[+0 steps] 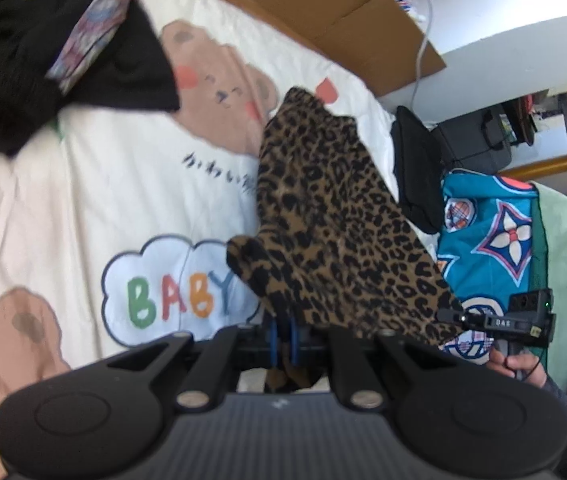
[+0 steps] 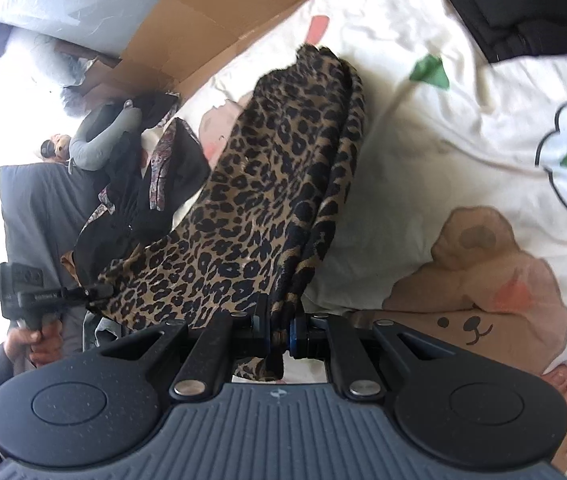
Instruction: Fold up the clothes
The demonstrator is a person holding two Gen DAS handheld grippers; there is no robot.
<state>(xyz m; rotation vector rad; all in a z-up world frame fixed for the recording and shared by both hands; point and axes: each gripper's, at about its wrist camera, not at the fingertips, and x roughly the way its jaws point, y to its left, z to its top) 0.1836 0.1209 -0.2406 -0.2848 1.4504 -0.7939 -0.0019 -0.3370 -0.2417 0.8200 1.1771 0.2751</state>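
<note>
White quilt (image 1: 95,184) — "BABY" cloud (image 1: 179,288); leopard garment (image 1: 323,216) pinched.

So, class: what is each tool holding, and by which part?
Both hold the leopard-print garment: the left tool and the right tool are each shut on a bunched bit of its near edge.

Both views are taken from just behind the fingers, angled steeply down, very near the leopard-print cloth (image 1: 323,216) (image 2: 259,200). Shared by both are that cloth, the bear-printed bedspread (image 1: 83,184) (image 2: 423,140) and the cardboard (image 1: 323,4) (image 2: 211,24) along its far edge.
</note>
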